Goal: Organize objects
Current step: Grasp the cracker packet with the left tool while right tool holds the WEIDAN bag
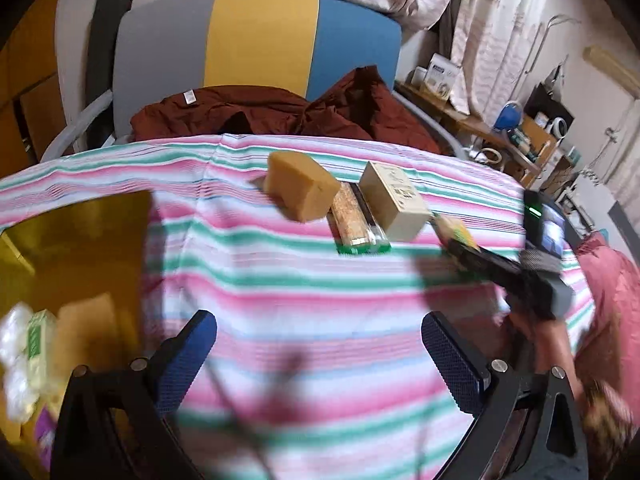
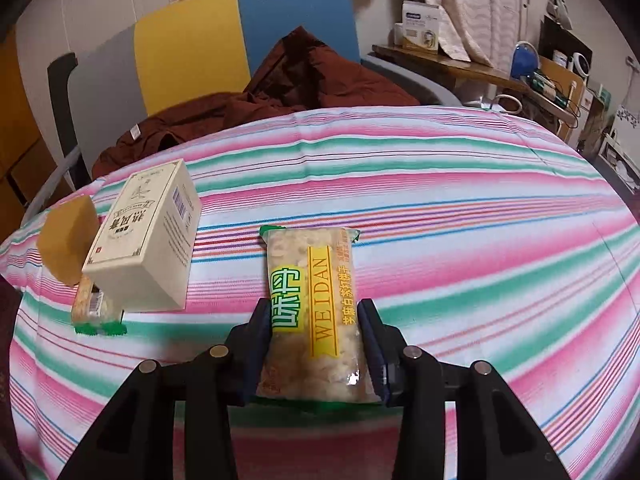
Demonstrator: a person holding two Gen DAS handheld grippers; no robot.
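My right gripper (image 2: pixel 316 312) is shut on a clear WEIDAN snack pack (image 2: pixel 314 312) with a yellow stripe, held low over the striped cloth (image 2: pixel 460 240). To its left stand a cream box (image 2: pixel 146 240), a tan sponge block (image 2: pixel 68 240) and a second snack pack (image 2: pixel 94 310) under the box's edge. In the left wrist view my left gripper (image 1: pixel 320 354) is open and empty over the cloth (image 1: pixel 304 292). Ahead of it lie the sponge block (image 1: pixel 300 186), the snack pack (image 1: pixel 356 220) and the cream box (image 1: pixel 394 200). The right gripper (image 1: pixel 464 236) shows at the right with its pack.
A yellow-gold container (image 1: pixel 76 248) at the left holds white packets (image 1: pixel 18 356). A dark red garment (image 1: pixel 280 114) lies on a grey, yellow and blue chair (image 1: pixel 260 40) behind the table. A cluttered shelf (image 2: pixel 500 76) stands at the far right.
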